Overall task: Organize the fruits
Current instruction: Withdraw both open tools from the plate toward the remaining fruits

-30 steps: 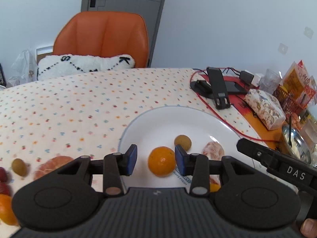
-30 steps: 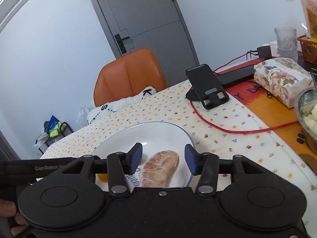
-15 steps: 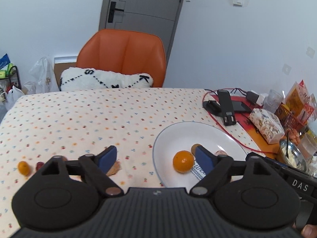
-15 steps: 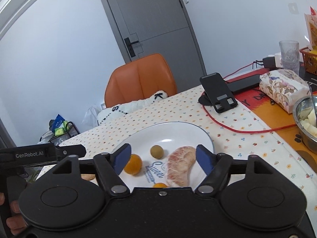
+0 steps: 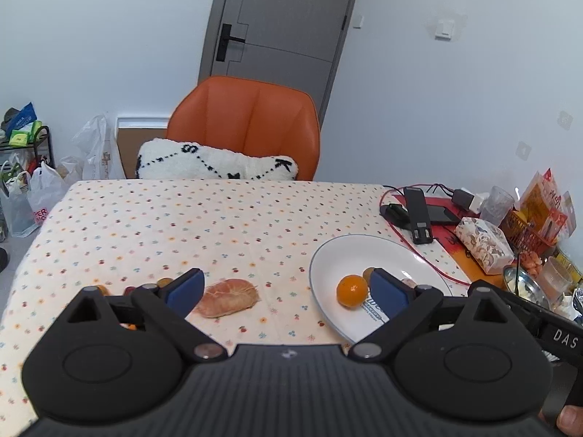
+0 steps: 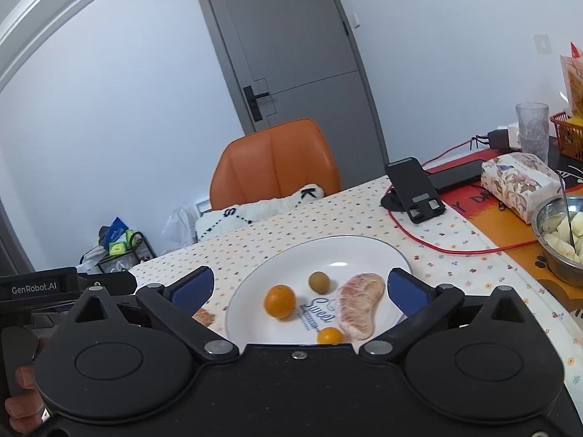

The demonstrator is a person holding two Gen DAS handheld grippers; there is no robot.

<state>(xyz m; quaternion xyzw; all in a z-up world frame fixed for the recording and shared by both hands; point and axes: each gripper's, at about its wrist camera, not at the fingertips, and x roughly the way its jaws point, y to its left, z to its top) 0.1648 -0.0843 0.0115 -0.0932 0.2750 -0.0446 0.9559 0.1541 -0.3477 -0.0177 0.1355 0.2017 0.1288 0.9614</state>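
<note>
The plate (image 6: 255,284) is the landmark. A second ago the left claw (image 5: 288,289) stood half shut around the orange (image 5: 351,290) low over the plate, and the right claw (image 6: 298,287) bracketed the pomelo wedge (image 6: 359,304) in the same way. Now both claws are pulled up and back, and both fruits lie free on the plate. I judge these two as delivered, so the work turns to the fruit still off the plate.

On the plate, in the right wrist view, sit the orange at the left, a small green-brown fruit (image 6: 319,281) behind the centre, the wedge at the right and a small kumquat (image 6: 329,335) at the near rim.

Left of the plate, on the worktop (image 5: 182,225), lies a second pomelo wedge (image 5: 227,297). Further left, some small fruits (image 5: 164,282) peek out, mostly hidden behind the left claw's finger.

Both claws are spread wide, empty and touching nothing. The left one spans from the loose wedge across to the plate.
</note>
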